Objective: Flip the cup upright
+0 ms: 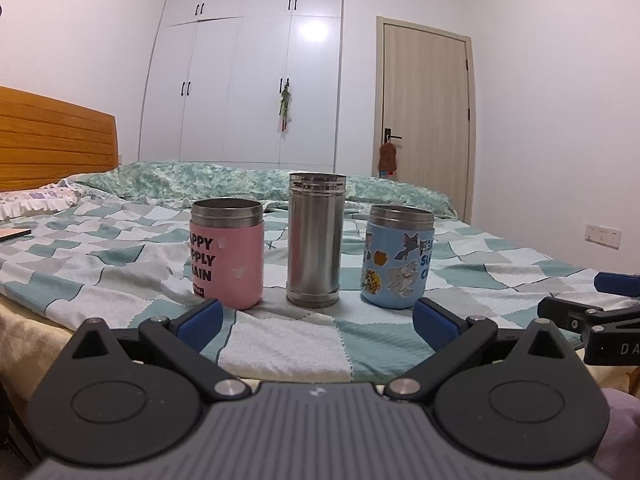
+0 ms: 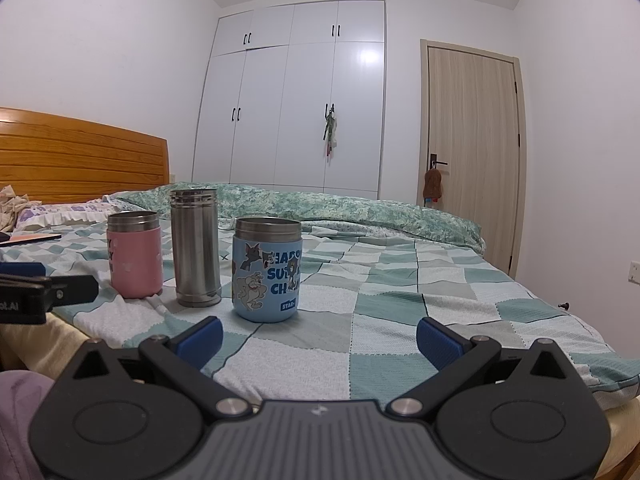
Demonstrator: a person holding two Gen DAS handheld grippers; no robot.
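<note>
Three cups stand upright in a row on the checkered bedspread (image 1: 120, 264). A pink cup (image 1: 226, 254) with black lettering is on the left, a tall bare steel cup (image 1: 315, 240) in the middle, a blue cartoon cup (image 1: 398, 258) on the right. In the right wrist view they show as the pink cup (image 2: 135, 254), the steel cup (image 2: 196, 248) and the blue cup (image 2: 267, 270). My left gripper (image 1: 318, 322) is open and empty, just short of the cups. My right gripper (image 2: 319, 338) is open and empty, to the right of the blue cup.
The bed (image 2: 460, 292) stretches back to a rumpled green quilt (image 1: 240, 182) and a wooden headboard (image 1: 52, 136). A flat pink item (image 2: 32, 239) lies at the left. A white wardrobe (image 1: 248, 80) and a wooden door (image 1: 426, 120) stand behind. The right gripper shows at the left view's right edge (image 1: 592, 316).
</note>
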